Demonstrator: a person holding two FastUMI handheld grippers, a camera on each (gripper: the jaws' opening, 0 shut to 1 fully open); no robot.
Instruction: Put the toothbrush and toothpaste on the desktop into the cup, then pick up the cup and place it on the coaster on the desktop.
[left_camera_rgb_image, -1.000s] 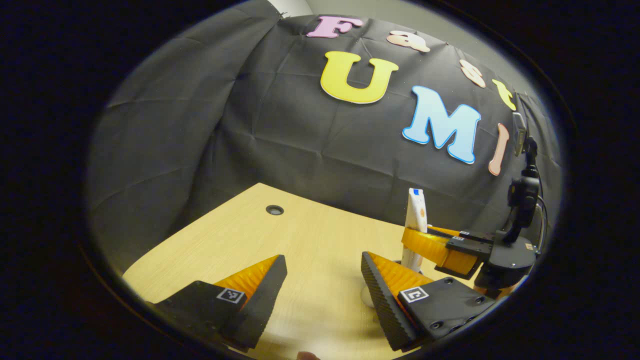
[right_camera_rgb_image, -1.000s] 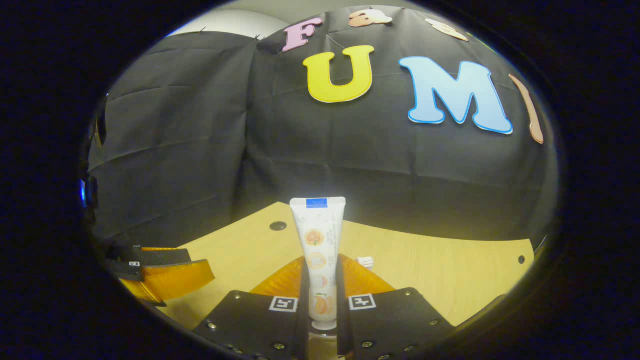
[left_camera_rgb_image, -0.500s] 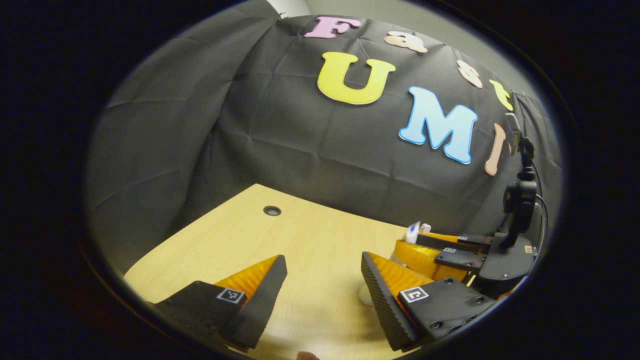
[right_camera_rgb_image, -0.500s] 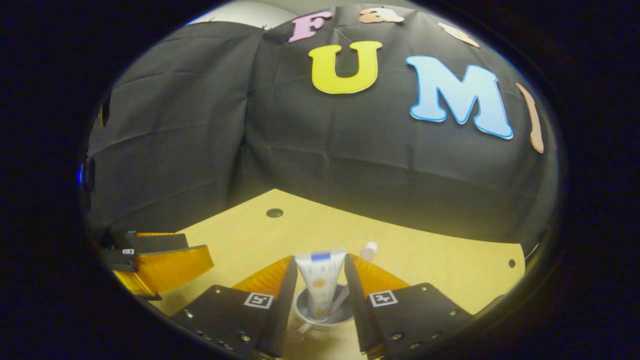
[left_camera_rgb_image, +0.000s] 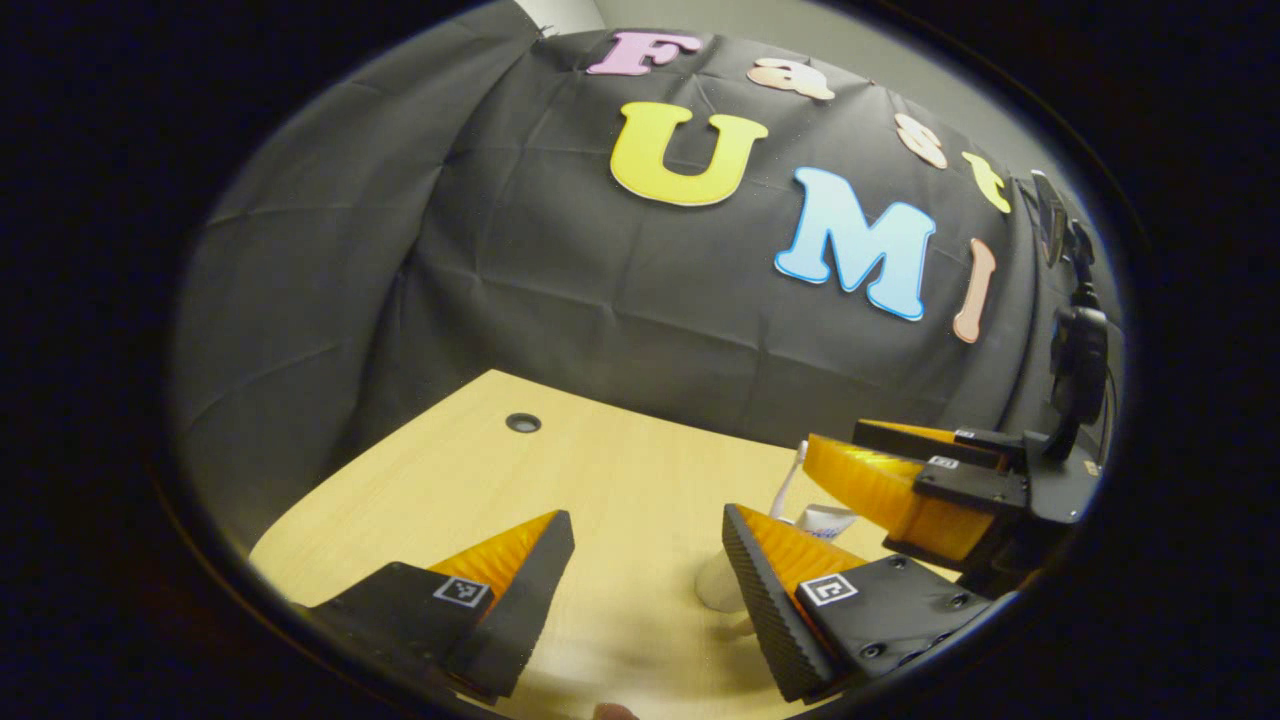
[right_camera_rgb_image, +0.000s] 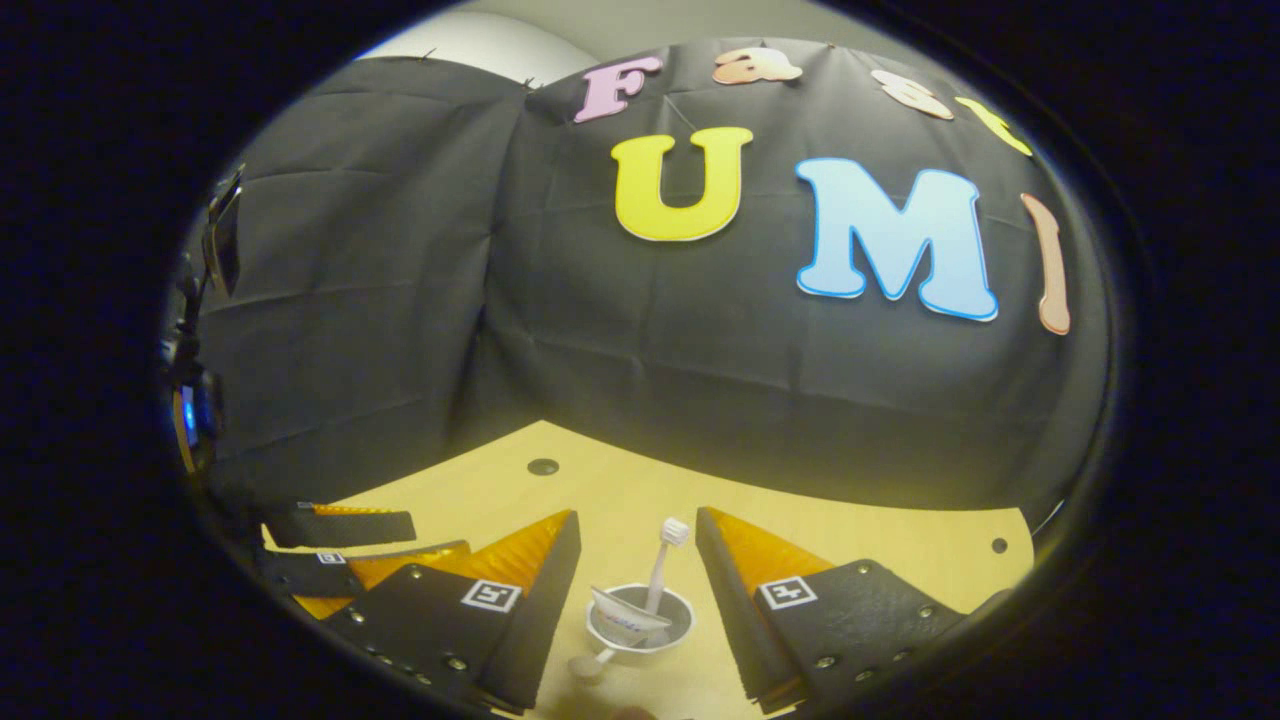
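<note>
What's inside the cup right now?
In the cup, the toothbrush stands bristles up beside the toothpaste tube. Their lower ends are hidden by the cup wall.

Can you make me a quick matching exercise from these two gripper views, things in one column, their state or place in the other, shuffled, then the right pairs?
Things:
1. toothbrush
2. toothpaste
3. cup
4. right gripper

States or places:
A. lying inside the cup, below its rim
B. open, poised above the cup
C. standing on the wooden desktop
D. in the cup, its bristled head rising above the rim

Pairs: 1-D, 2-A, 3-C, 4-B
</note>
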